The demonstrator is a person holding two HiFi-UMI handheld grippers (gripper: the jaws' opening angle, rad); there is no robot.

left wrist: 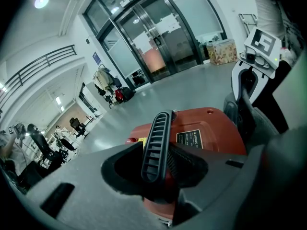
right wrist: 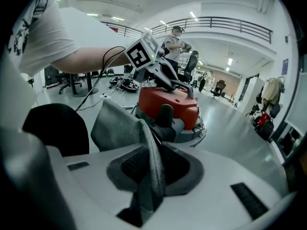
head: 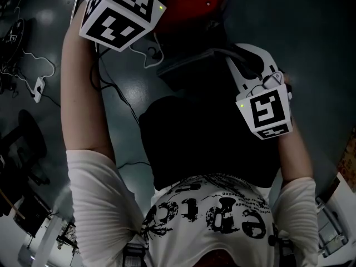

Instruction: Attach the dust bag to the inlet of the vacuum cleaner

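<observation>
The step in hand is judged to be the approach: the bag is gripped and carried, the machine is steadied, and no join is made yet. The left gripper (left wrist: 158,159) is clenched on the black ribbed handle (left wrist: 157,128) of the red vacuum cleaner (left wrist: 206,133), both pads bearing on the handle's sides, so it appears to act as the brace. The right gripper (right wrist: 151,169) is clamped on a fold of the grey fabric dust bag (right wrist: 117,126). The cloth runs up out of the jaws and spreads to the left, hanging short of the machine and not touching it in the right gripper view. The vacuum cleaner stands on the grey floor (right wrist: 230,128) ahead of the person, with the bag between it and the person's body. The inlet cannot be picked out with certainty. A dark rounded part on the near side of the red body may be it, but the frames do not settle this, and the bag's collar or mouth is not visible either. The next move is likely to need the bag's opening found and turned toward the inlet, then pressed on squarely while the left grip holds the body against the push. A grip on loose cloth alone may let the mouth sag or go on crooked.
</observation>
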